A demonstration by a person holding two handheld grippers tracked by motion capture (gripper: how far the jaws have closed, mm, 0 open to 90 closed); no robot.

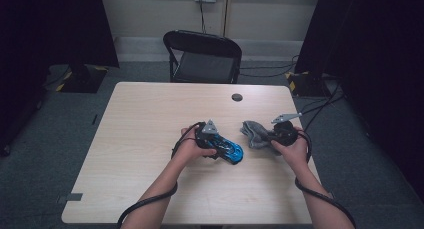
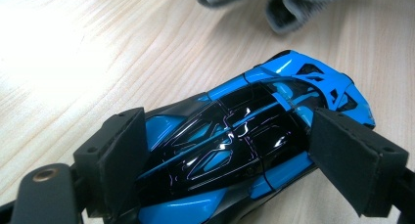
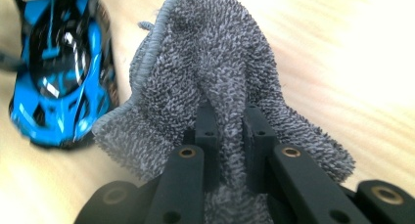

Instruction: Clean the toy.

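A blue and black toy car [image 1: 230, 150] lies on the pale wooden table [image 1: 145, 119], a little right of the middle. My left gripper [image 1: 216, 145] is shut on the car [image 2: 235, 136], its pads [image 2: 122, 150] pressing both flanks. To the right, my right gripper [image 1: 269, 137] is shut on a grey terry cloth [image 1: 253, 131]. In the right gripper view a fold of the cloth [image 3: 210, 62] is pinched between the narrow jaws of that gripper [image 3: 230, 121] and hangs beside the car [image 3: 58, 72]. In the left gripper view the cloth [image 2: 284, 9] is just beyond the car's far end.
A round cable hole [image 1: 237, 97] sits in the tabletop near its far edge. A black folding chair [image 1: 205, 59] stands behind the table. Dark stands and curtains flank both sides, with cables on the floor at the right [image 1: 320, 104].
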